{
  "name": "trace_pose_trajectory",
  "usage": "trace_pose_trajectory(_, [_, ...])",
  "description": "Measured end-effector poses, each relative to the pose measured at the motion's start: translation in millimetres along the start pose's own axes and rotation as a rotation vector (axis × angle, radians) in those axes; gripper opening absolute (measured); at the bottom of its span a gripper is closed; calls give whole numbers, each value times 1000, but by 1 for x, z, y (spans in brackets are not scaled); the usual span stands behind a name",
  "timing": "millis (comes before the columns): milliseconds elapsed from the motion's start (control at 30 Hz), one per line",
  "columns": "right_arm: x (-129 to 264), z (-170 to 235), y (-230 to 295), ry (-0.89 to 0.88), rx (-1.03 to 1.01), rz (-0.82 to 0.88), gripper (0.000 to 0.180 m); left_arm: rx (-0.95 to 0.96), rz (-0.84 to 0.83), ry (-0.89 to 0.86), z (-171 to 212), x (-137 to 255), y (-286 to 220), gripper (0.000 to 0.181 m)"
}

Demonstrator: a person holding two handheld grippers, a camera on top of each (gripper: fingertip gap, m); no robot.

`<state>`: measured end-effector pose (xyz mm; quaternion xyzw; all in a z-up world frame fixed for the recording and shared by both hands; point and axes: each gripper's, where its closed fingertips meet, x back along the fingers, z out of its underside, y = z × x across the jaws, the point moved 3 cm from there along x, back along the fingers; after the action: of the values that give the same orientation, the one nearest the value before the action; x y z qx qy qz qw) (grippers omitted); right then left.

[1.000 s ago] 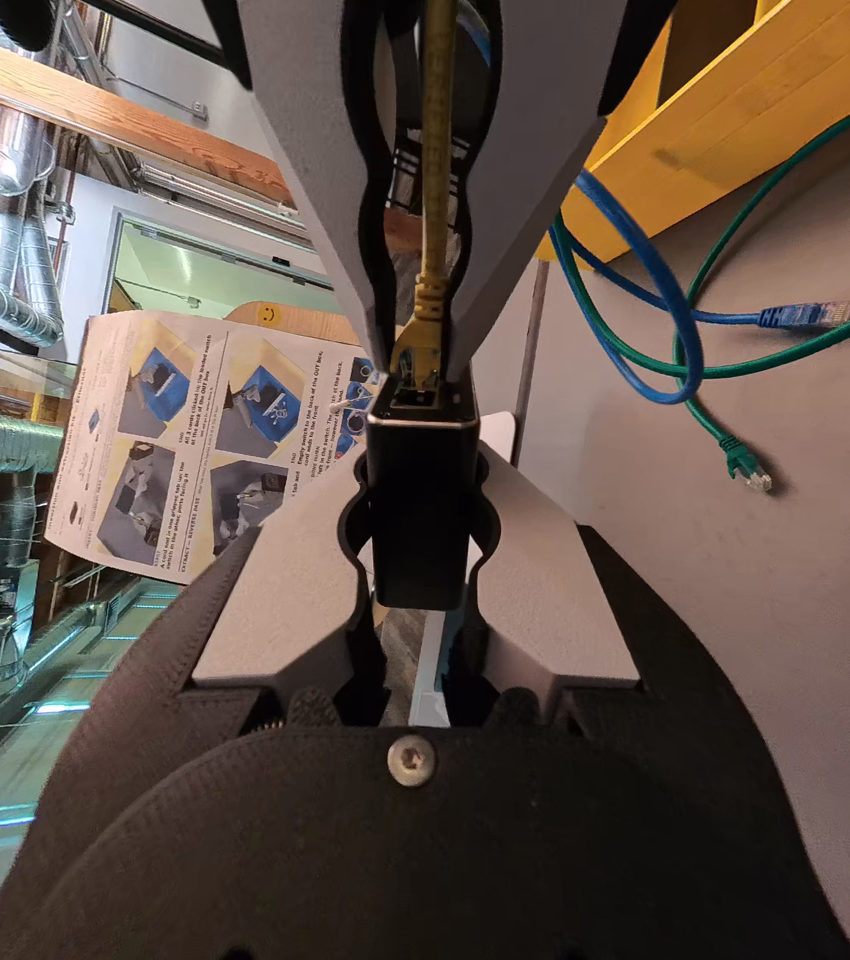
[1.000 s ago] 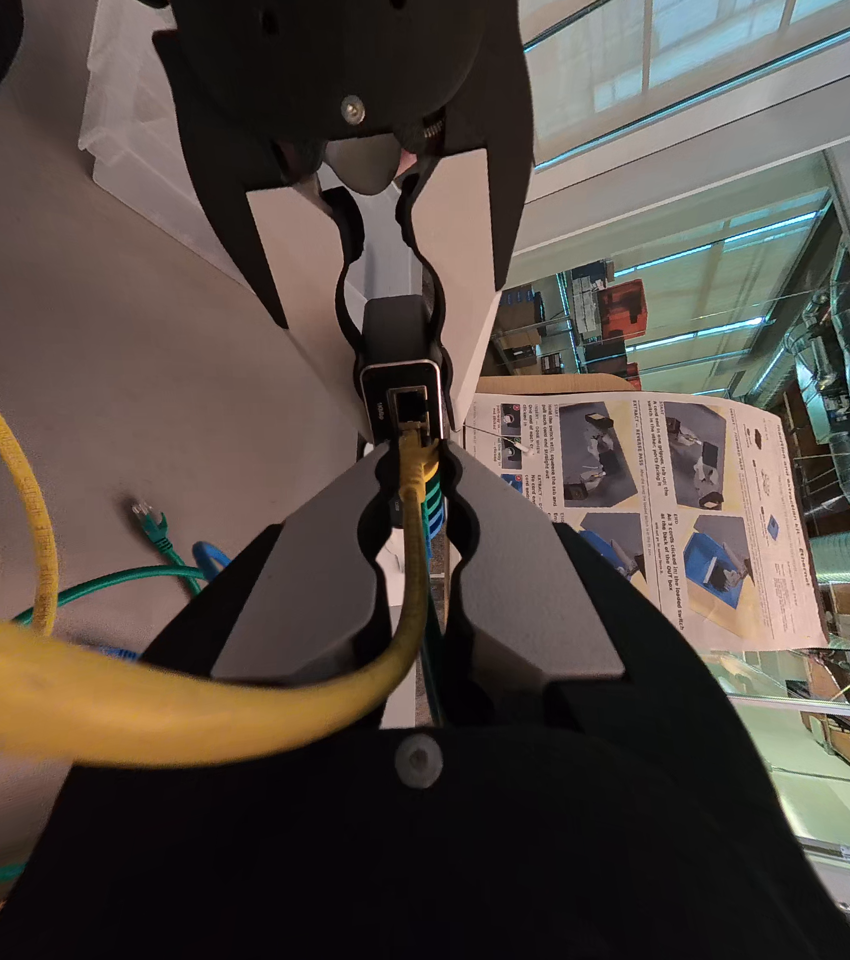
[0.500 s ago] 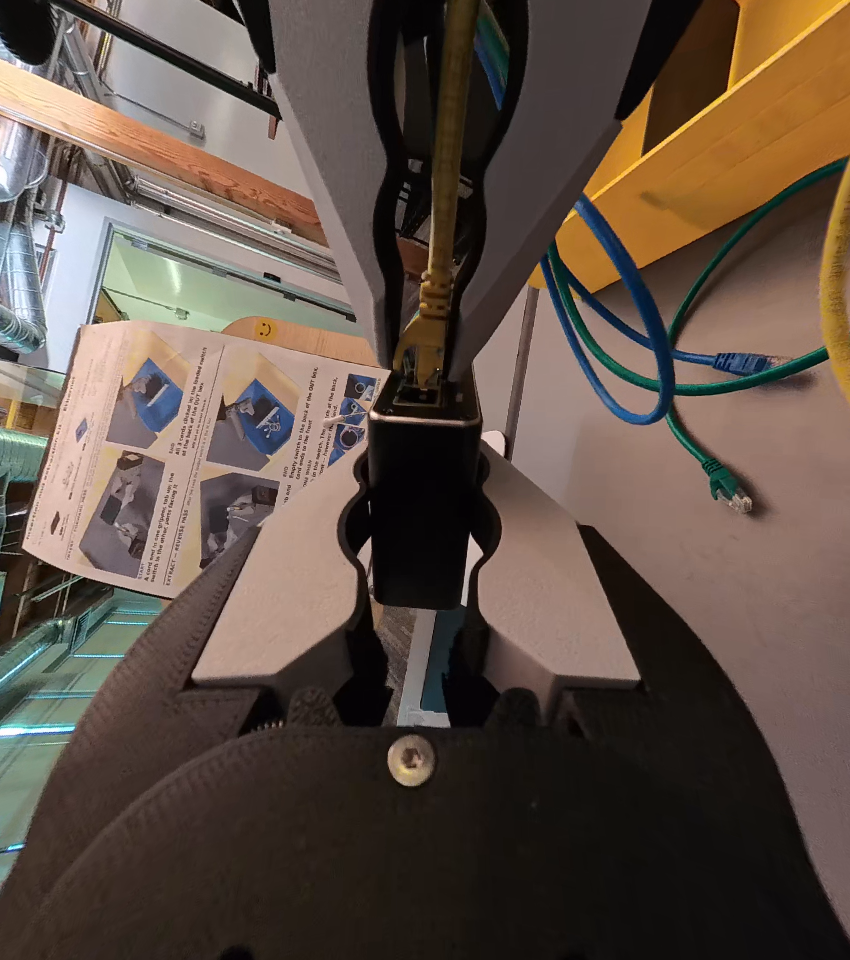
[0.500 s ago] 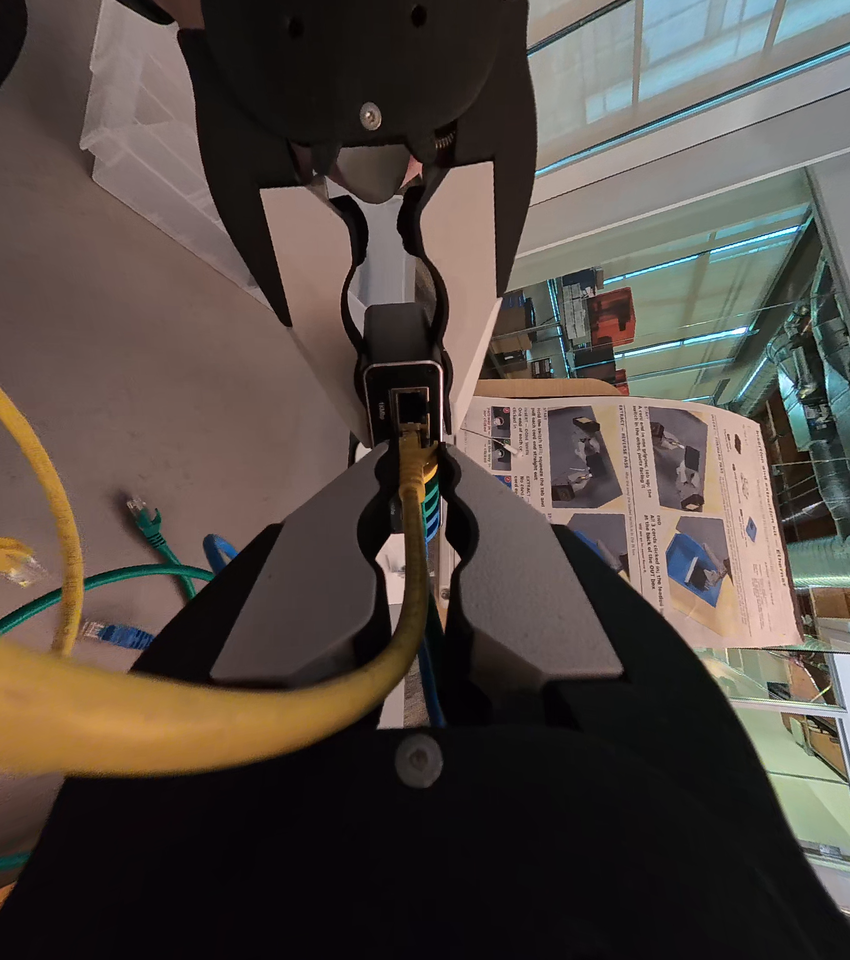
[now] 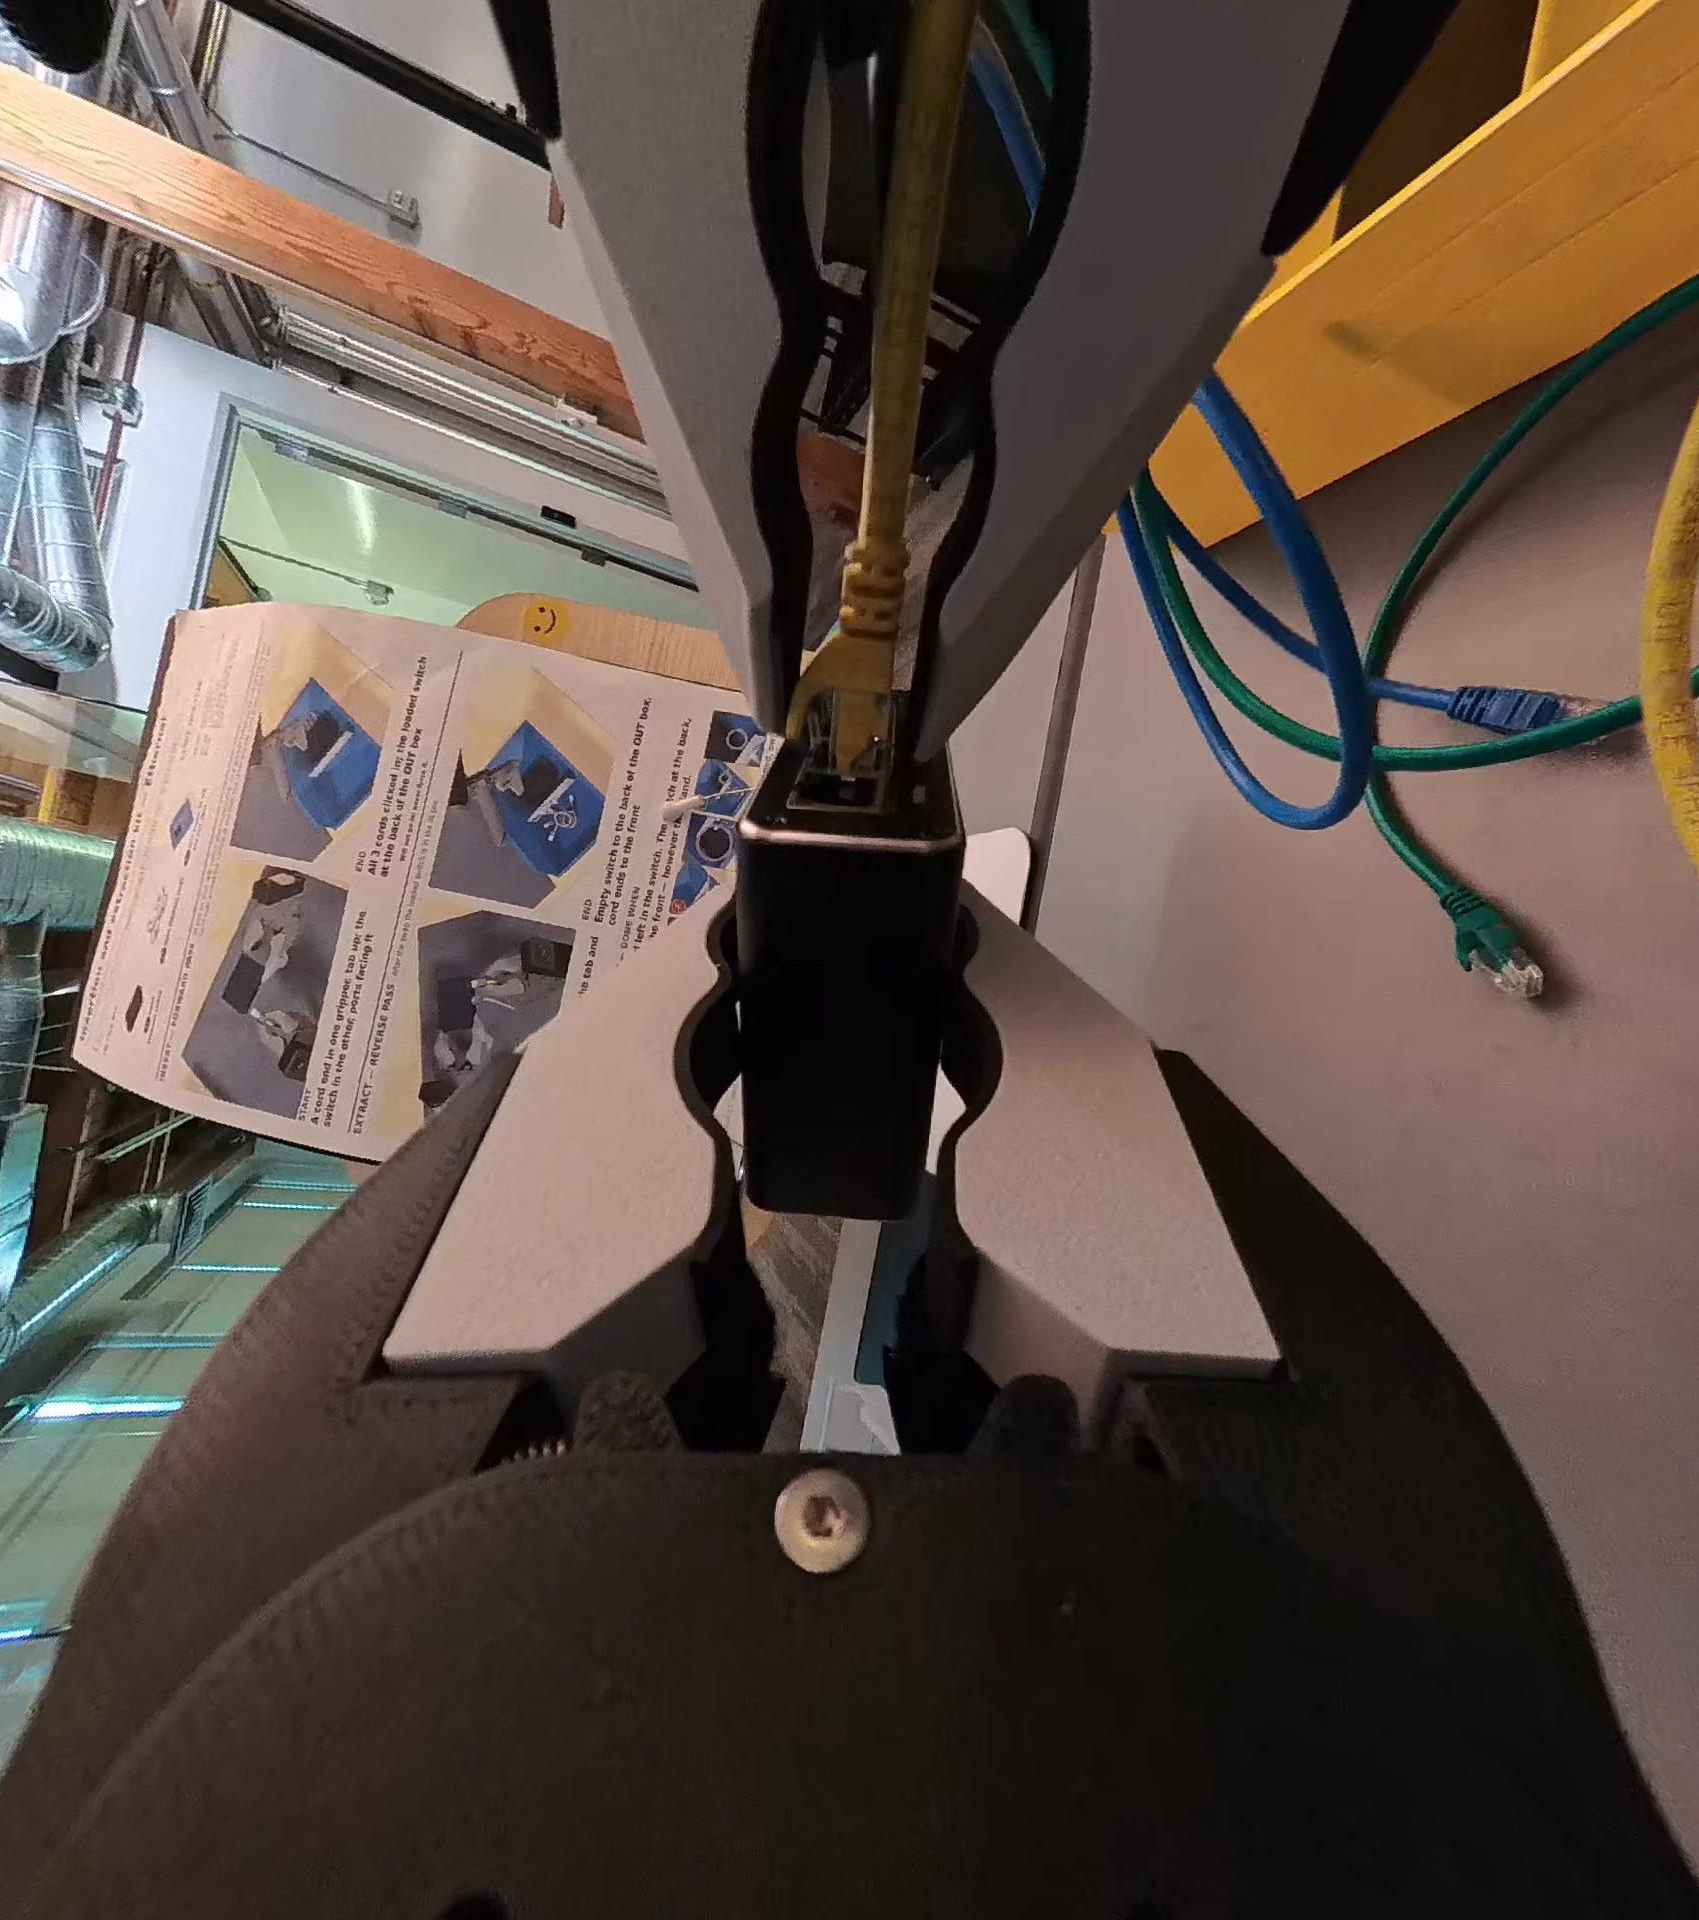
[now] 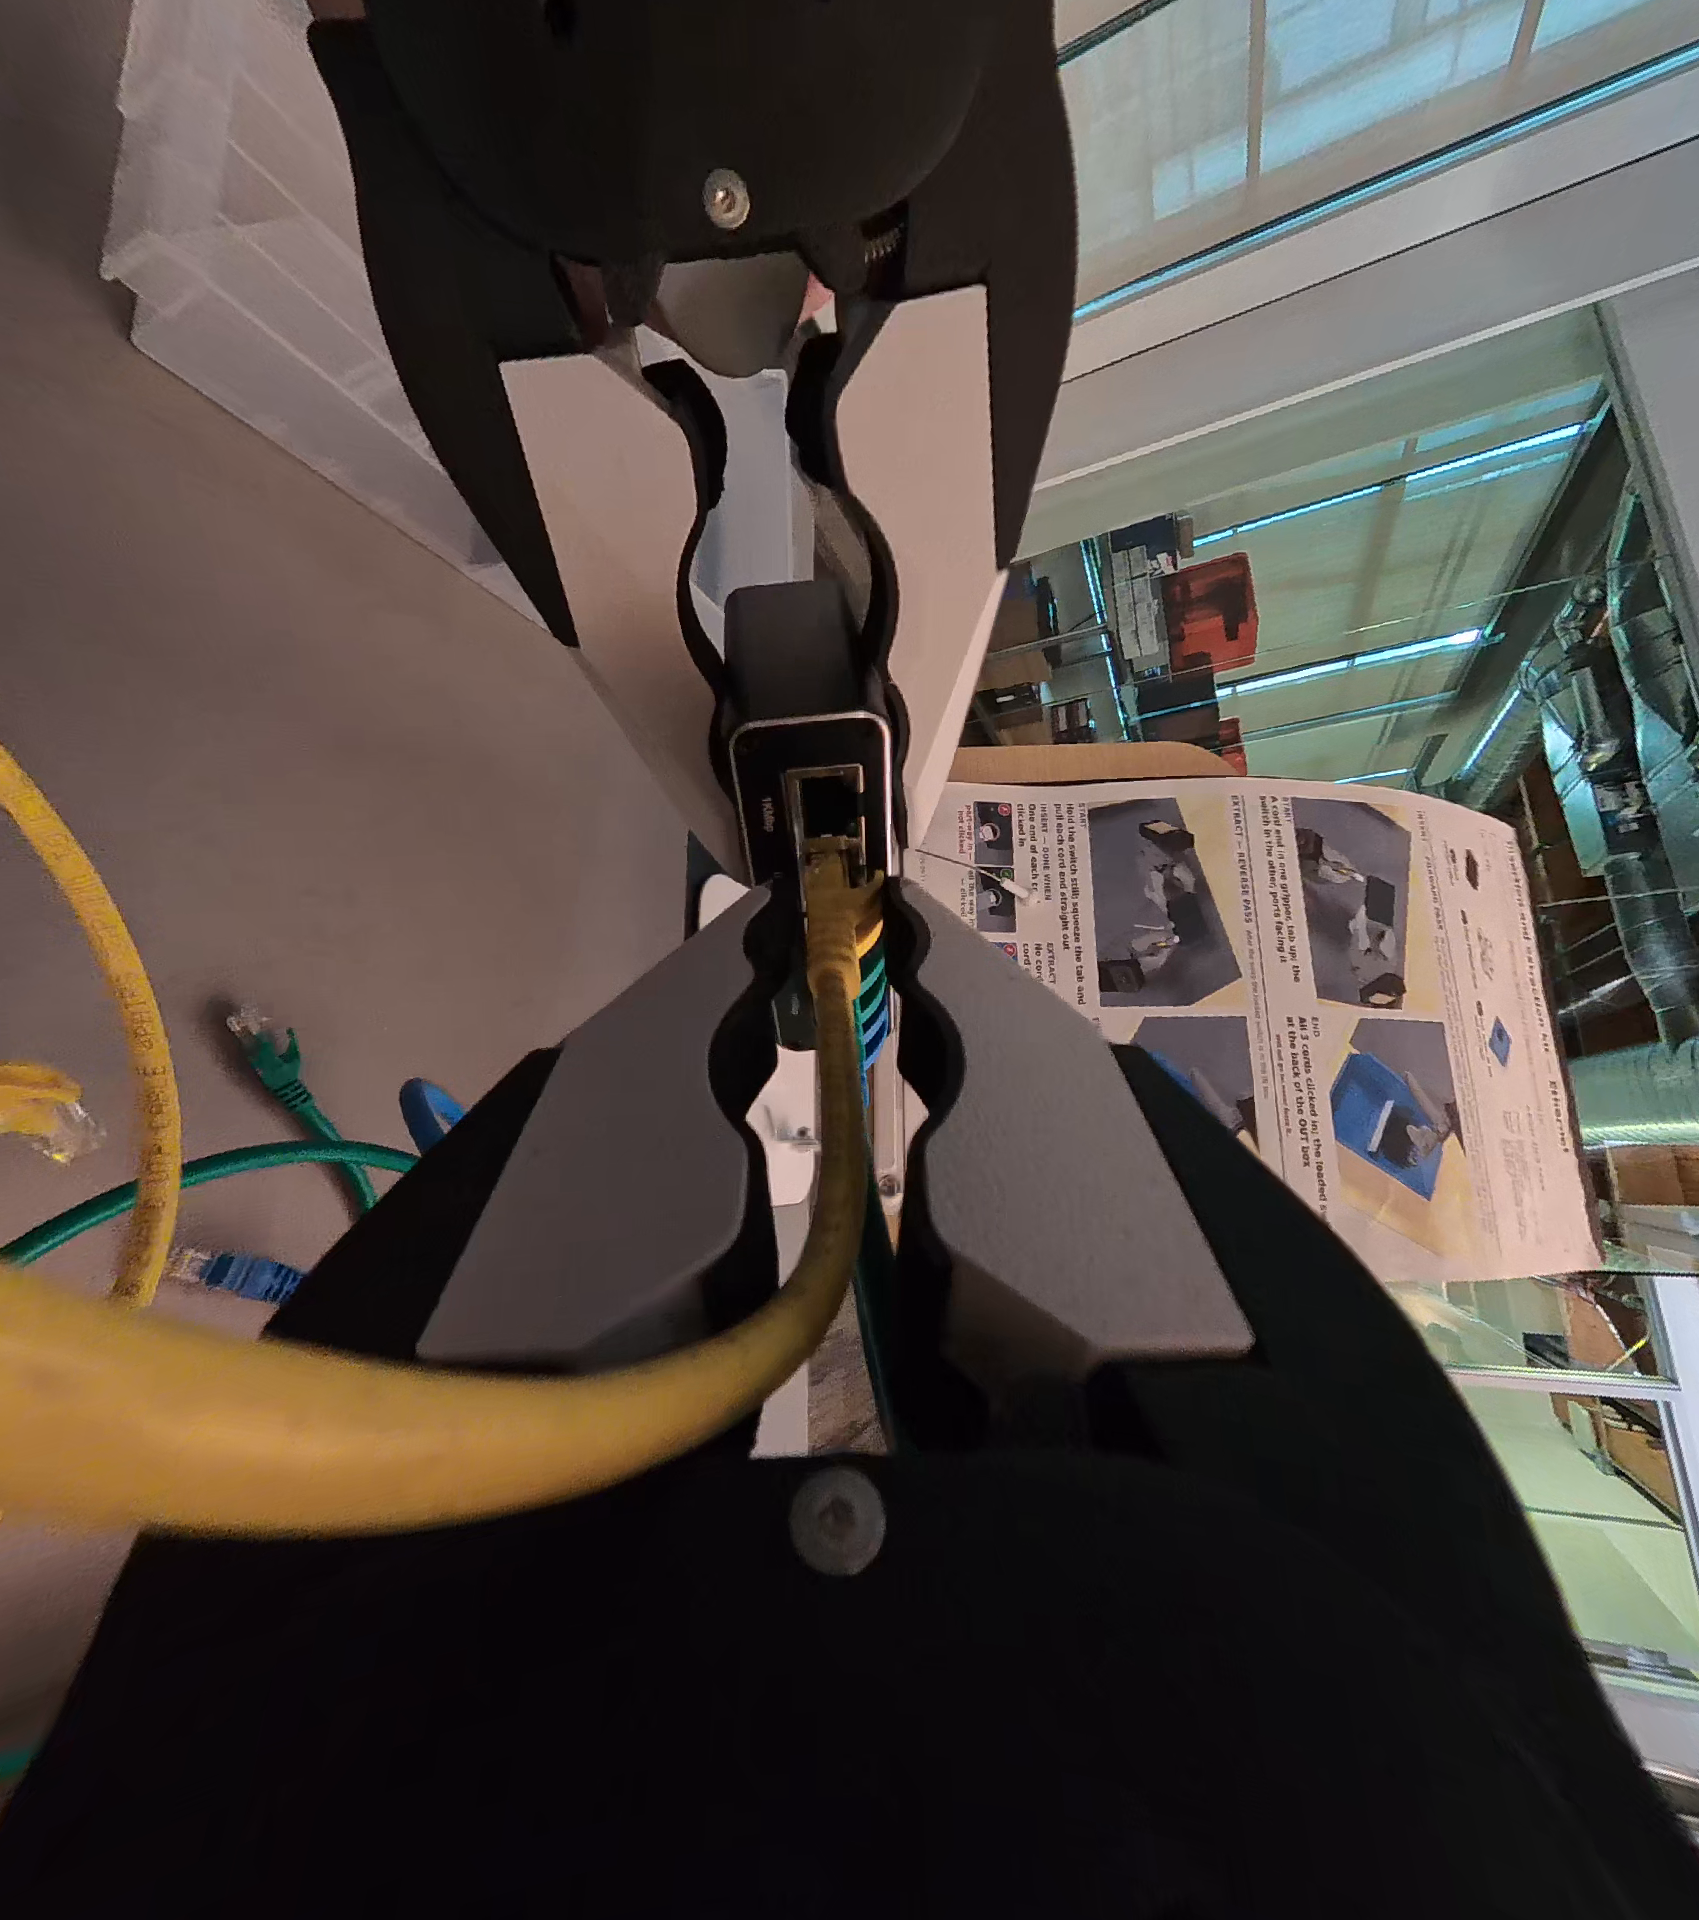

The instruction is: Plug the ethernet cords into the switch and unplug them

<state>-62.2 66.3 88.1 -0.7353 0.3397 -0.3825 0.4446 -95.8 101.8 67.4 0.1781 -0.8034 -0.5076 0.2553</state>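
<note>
My left gripper point(image 5: 845, 935) is shut on the small black switch point(image 5: 840, 1018) and holds it above the table, ports facing away. My right gripper point(image 6: 840, 914) faces it and is shut on the yellow cord point(image 6: 829, 1039) just behind its plug point(image 6: 832, 868). The plug tip sits at the mouth of a switch port point(image 6: 829, 800); I cannot tell how deep it goes. In the left wrist view the right gripper point(image 5: 850, 717) comes in from the top with the yellow plug point(image 5: 855, 717). In the right wrist view the left gripper point(image 6: 809, 727) grips the switch point(image 6: 793, 655).
Loose blue point(image 5: 1333, 644) and green point(image 5: 1489, 940) cords lie on the grey table point(image 5: 1447, 1195). The yellow cord's free end point(image 6: 14, 1101) lies at the left. A yellow wooden box point(image 5: 1447, 260), clear plastic bins point(image 6: 232, 260) and a printed instruction sheet point(image 5: 325, 883) stand around.
Both grippers have drifted together with the switch and the plug still joined. The yellow cord's slack loop and its free end have come into view on the table side.
</note>
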Motion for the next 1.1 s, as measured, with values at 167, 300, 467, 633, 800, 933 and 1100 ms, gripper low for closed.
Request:
trace_pose_trajectory(167, [2,0,0,-9,17,9,13,0,1,-12,-1,0,-1,33])
trace_pose_trajectory(300, [3,-2,0,-18,32,24,12,-8,-8,-19,-2,1,1,34])
trace_pose_trajectory(467, [9,-5,0,-15,17,23,11,12,5,-32,-6,4,5,37])
trace_pose_trajectory(633, [8,1,8,52,-1,-31,12,3,39,1,-5,-2,-2,37])
trace_pose_trajectory(800, [3,7,13,80,-9,-61,12,31,76,21,1,-8,-7,38])
trace_pose_trajectory(933, [0,12,18,98,-2,-87,12,33,109,28,5,-14,-12,38])
trace_pose_trajectory(1100, [-7,20,26,113,-15,-131,12,45,170,48,13,-21,-22,37])
